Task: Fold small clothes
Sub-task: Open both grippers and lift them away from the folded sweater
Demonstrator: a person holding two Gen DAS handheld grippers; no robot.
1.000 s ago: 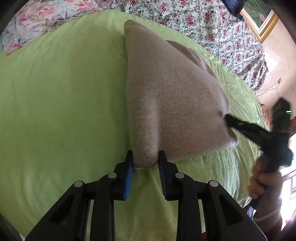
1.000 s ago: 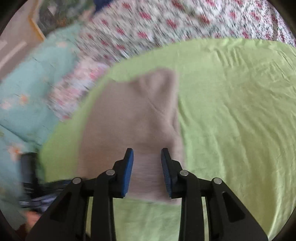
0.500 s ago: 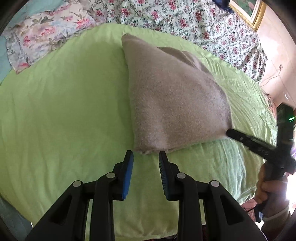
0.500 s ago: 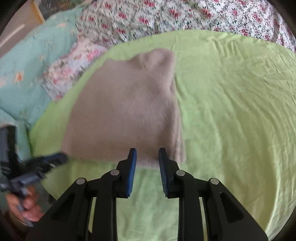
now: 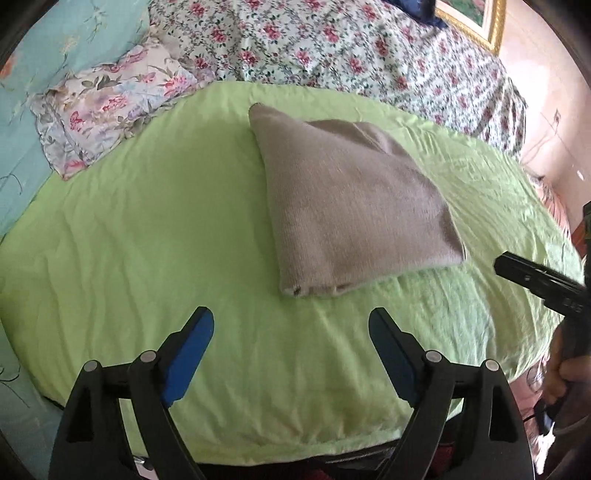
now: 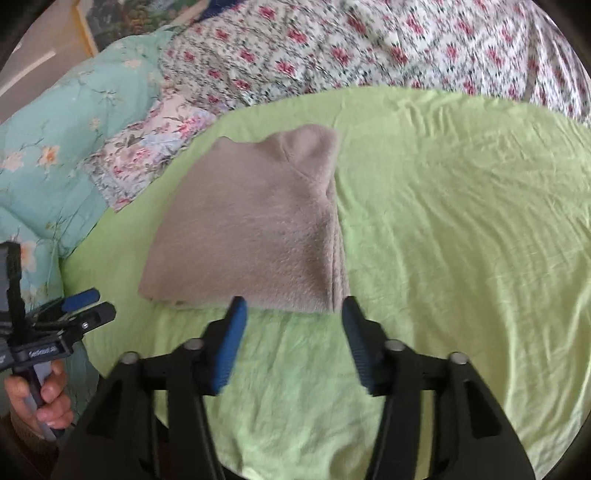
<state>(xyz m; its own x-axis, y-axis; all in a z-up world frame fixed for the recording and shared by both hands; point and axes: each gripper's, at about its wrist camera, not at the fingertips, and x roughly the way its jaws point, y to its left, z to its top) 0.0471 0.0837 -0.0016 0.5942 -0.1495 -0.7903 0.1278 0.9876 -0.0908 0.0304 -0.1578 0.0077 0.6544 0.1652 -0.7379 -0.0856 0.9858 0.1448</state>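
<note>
A folded beige knit garment (image 5: 351, 206) lies flat on the green sheet (image 5: 147, 240); in the right wrist view the garment (image 6: 251, 229) sits just beyond the fingertips. My left gripper (image 5: 291, 325) hovers short of its near edge, jaws opening wide with nothing between them. My right gripper (image 6: 293, 310) is also clear of the cloth at its near edge, jaws opening and empty. The right gripper's black tip (image 5: 532, 280) shows at the right edge of the left wrist view, and the left gripper (image 6: 79, 306), held by a hand (image 6: 40, 398), at the lower left of the right wrist view.
A floral quilt (image 5: 351, 44) covers the bed behind the green sheet. A floral pillow (image 5: 110, 107) and a teal blanket (image 6: 55, 147) lie to the left. A gold picture frame (image 5: 476, 22) hangs at the back right. The sheet's front edge drops off below the grippers.
Both grippers let go of the beige garment, pulled back from its near edge and rose, and their jaws spread. The garment now lies flat on the sheet.
</note>
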